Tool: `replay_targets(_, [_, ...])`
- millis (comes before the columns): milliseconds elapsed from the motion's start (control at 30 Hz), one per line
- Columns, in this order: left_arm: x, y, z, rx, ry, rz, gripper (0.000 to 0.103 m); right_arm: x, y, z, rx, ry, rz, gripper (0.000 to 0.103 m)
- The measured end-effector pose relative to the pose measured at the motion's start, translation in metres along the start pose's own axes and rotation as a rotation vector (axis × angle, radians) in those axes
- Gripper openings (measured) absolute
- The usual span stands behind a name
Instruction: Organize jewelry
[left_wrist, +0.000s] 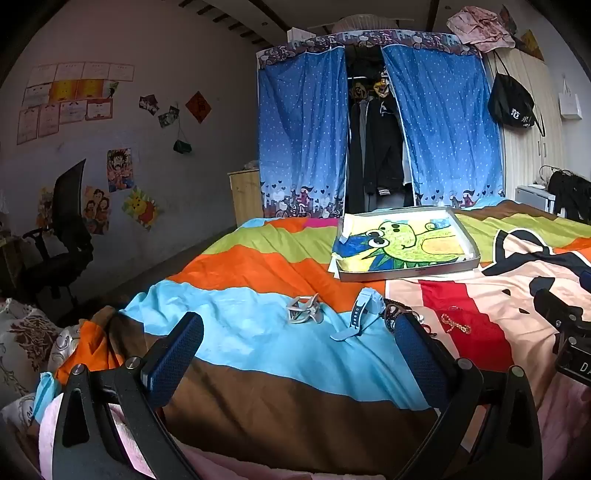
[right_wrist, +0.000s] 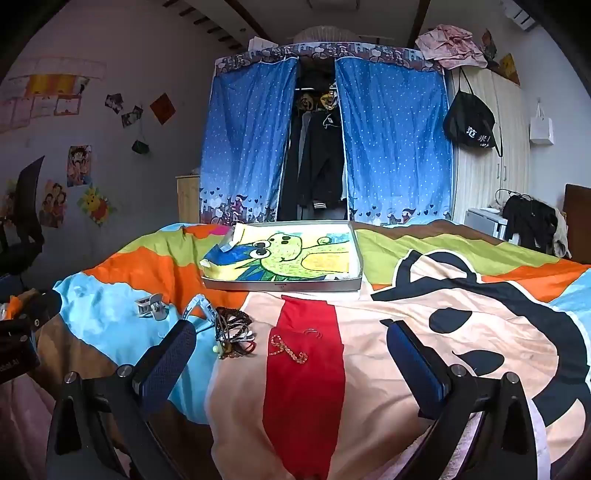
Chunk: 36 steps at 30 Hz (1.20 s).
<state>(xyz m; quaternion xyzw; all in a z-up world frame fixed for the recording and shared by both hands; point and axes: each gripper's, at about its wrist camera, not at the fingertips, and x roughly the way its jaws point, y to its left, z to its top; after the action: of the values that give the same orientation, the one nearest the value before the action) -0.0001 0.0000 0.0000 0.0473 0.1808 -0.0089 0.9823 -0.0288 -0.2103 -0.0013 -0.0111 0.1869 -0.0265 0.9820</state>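
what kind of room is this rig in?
Most likely a lived-in home bedroom. The work surface is a bed with a colourful cartoon bedspread, a blue curtained fabric wardrobe with clothes hanging inside stands behind it, and children's drawings and posters are stuck on the wall.

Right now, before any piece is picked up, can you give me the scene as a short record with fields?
surface: bed with a colourful striped blanket
tray: flat grey tray at the far side, lined with a cartoon drawing, no jewelry in it
hair clip: grey, on the light blue stripe
watch: light blue strap, beside the clip
bracelets: dark beaded pile
gold chain: on the red stripe
left gripper: jaws open, holding nothing
right gripper: jaws open, holding nothing
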Motion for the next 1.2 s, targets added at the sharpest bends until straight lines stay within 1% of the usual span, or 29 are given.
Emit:
replay_targets(33, [0.0001, 0.0000, 0.0001, 0.001, 0.003, 0.000, 0.101, 0.0006, 0.0003, -0.0001, -0.007, 0.011, -0.003, 0.103])
replay_targets(467, [0.0001, 0.0000, 0.0000, 0.000, 0.003, 0.000, 0.101, -0.0008, 0.0042, 0.0022, -0.003, 0.016, -0.004, 0.103])
replay_targets(1200, [0.0000, -0.0003, -0.0001, 0.002, 0.007, 0.001, 0.101, 0.0050, 0.0004, -0.0035, 0.005, 0.019, 0.008, 0.103])
